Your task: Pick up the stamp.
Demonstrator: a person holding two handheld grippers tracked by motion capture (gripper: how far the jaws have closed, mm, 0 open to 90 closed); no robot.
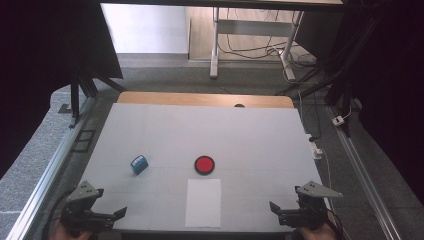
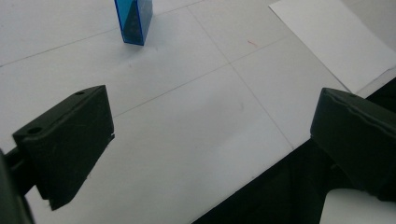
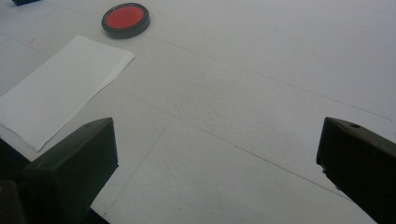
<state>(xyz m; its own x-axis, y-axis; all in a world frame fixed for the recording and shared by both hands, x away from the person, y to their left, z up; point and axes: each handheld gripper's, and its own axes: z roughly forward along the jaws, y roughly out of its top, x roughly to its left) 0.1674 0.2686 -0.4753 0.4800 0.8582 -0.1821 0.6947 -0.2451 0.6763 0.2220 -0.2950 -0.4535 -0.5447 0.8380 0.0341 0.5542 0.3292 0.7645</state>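
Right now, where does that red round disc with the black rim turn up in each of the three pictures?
High view: the red disc lies mid-table, just beyond the white paper sheet.
Left gripper view: the disc is not in it; the sheet's corner is at upper right.
Right gripper view: the disc sits at upper left, past the sheet.
Shared landmark: the white paper sheet.
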